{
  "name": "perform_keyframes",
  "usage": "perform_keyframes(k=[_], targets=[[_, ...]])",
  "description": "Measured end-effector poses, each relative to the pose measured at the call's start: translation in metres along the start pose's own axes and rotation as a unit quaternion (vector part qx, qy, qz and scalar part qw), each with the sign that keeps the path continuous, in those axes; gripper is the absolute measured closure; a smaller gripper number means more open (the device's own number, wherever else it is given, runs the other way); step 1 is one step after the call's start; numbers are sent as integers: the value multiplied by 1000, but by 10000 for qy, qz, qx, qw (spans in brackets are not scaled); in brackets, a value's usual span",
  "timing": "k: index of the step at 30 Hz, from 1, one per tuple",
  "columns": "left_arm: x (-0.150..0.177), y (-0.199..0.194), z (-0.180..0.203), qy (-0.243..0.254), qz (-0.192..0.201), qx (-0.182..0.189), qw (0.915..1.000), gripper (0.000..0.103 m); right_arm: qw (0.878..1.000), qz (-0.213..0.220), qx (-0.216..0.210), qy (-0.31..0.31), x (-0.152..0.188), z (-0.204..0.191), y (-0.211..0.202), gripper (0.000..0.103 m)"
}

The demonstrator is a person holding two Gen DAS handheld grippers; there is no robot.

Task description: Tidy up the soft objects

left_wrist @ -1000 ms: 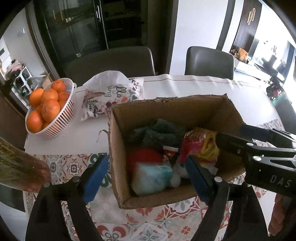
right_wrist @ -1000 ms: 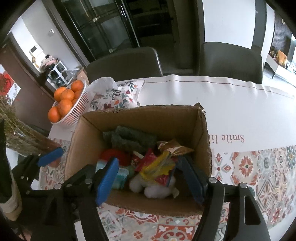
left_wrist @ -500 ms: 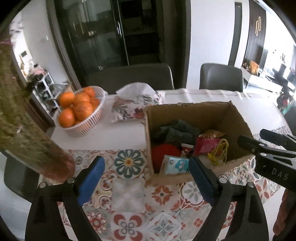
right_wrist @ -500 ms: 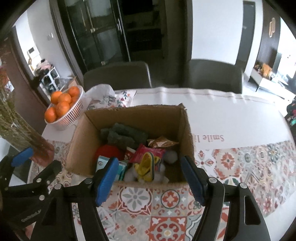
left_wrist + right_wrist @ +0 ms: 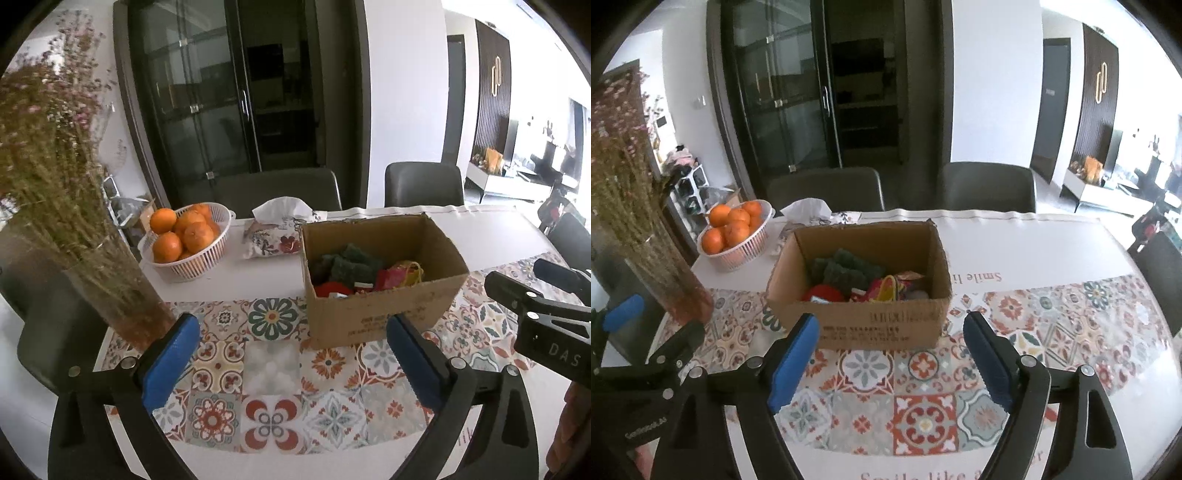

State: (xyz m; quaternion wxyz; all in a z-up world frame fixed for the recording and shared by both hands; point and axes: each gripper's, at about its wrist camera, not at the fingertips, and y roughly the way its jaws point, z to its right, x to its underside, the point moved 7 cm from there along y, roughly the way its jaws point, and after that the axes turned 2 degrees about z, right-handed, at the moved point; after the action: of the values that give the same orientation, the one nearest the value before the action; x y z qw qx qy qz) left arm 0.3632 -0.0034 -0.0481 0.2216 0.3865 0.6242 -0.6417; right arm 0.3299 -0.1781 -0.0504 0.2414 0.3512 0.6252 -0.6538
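Observation:
An open cardboard box [image 5: 384,317] stands on the patterned table; it also shows in the right wrist view [image 5: 879,325]. Inside lie dark green cloths [image 5: 347,264], a red soft item [image 5: 330,288] and red and yellow packets [image 5: 400,273]. My left gripper [image 5: 293,360] is open and empty, held back from the box, in front of it and to its left. My right gripper [image 5: 892,356] is open and empty, in front of the box. The right gripper also shows at the right edge of the left wrist view [image 5: 546,295].
A white basket of oranges [image 5: 184,240] and a floral tissue pack [image 5: 277,236] sit behind the box to the left. A glass vase of dried flowers [image 5: 122,295] stands at the near left. Grey chairs [image 5: 423,184] line the table's far side.
Both grippers have pulled back and up from the box. The box now looks smaller and farther away. Both stay open and empty.

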Motion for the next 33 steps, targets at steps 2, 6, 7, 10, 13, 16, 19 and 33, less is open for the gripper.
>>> perform_keyframes(k=[2, 6, 7, 10, 13, 16, 19, 33], targets=[[5, -11, 1, -36, 38, 57, 10000, 0, 10000, 79, 59, -12, 6, 1, -13, 17], [15, -34, 2, -100, 160, 89, 9998, 0, 9997, 213, 101, -57, 20, 2, -37, 17], [18, -40, 3, -120, 176, 109, 9997, 0, 9996, 241, 100, -83, 23, 2, -43, 17], [26, -57, 4, -186, 259, 112, 9994, 0, 9993, 331, 140, -142, 33, 4, -60, 17], [37, -74, 7, -218, 306, 81, 9993, 0, 9991, 388, 91, -160, 43, 5, -76, 17], [48, -92, 11, -239, 374, 48, 9990, 0, 9988, 443, 69, -204, 56, 8, -93, 17], [60, -111, 18, -217, 450, -7, 9987, 0, 9987, 472, 25, -194, 67, 13, -111, 17], [107, -188, 37, -172, 735, -41, 9971, 0, 9978, 650, -66, -99, 120, 26, -184, 17]])
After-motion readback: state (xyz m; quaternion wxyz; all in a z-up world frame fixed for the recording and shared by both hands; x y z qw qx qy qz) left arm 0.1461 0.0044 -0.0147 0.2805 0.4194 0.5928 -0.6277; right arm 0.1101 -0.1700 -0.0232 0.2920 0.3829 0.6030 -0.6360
